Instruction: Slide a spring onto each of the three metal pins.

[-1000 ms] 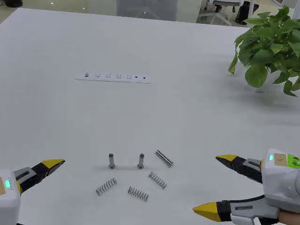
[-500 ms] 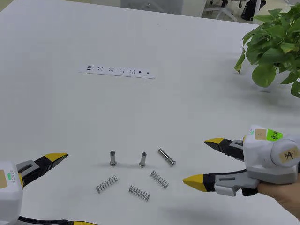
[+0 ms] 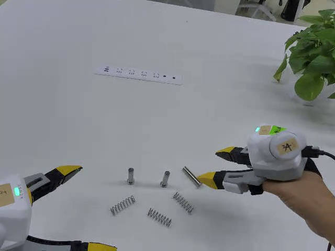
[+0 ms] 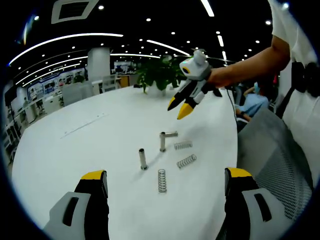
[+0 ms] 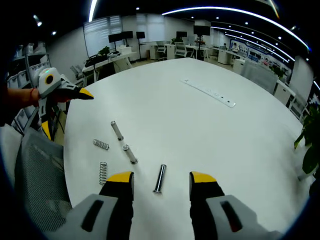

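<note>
Two metal pins (image 3: 131, 175) (image 3: 165, 179) stand upright on the white table (image 3: 157, 120). A third pin (image 3: 191, 177) lies flat to their right. Three springs (image 3: 123, 205) (image 3: 159, 217) (image 3: 183, 203) lie loose in front of them. My right gripper (image 3: 208, 166) is open, its tips just right of the lying pin. In the right gripper view that pin (image 5: 160, 178) shows between the open jaws of the right gripper (image 5: 160, 176). My left gripper (image 3: 96, 207) is open at the lower left, apart from the parts; its own view shows the left gripper (image 4: 165, 174) behind a spring (image 4: 161, 180).
A white power strip (image 3: 138, 75) lies farther back on the table. A potted plant (image 3: 314, 52) stands at the far right. A mesh chair (image 4: 280, 150) is beside the table's near edge.
My right gripper has moved left and forward, from the table's lower right to the lying pin. The left gripper has hardly moved. The head camera has shifted a little.
</note>
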`<state>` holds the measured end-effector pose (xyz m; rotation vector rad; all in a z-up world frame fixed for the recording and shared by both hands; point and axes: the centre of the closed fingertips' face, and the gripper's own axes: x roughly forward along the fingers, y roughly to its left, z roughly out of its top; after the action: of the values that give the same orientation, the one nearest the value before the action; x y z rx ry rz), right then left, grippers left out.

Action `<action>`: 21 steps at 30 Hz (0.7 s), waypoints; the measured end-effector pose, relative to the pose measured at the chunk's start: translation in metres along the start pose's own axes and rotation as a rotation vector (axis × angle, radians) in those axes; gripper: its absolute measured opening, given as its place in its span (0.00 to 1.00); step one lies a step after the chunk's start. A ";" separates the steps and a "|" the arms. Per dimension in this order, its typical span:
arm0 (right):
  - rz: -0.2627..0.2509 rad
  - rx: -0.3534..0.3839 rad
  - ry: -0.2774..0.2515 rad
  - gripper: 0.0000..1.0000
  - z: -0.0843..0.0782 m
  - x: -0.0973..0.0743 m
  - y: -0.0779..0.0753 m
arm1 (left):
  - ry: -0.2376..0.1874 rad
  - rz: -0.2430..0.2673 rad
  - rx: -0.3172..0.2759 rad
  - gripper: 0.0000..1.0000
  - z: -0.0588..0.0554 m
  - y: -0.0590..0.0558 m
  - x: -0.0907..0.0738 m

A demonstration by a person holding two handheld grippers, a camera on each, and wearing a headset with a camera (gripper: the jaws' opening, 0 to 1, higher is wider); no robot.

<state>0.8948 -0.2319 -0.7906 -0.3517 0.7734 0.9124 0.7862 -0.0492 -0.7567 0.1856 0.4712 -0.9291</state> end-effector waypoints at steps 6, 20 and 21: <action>0.006 0.028 0.055 0.31 -0.004 0.024 -0.007 | -0.004 0.003 -0.018 0.99 -0.002 0.002 0.002; 0.022 0.042 0.184 0.21 -0.018 0.061 -0.005 | -0.012 0.003 -0.053 0.98 -0.008 0.005 0.008; 0.022 0.044 0.190 0.21 -0.018 0.063 -0.006 | -0.011 0.003 -0.054 0.98 -0.008 0.005 0.008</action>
<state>0.9144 -0.2097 -0.8489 -0.3962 0.9719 0.8894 0.7914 -0.0493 -0.7676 0.1318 0.4848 -0.9126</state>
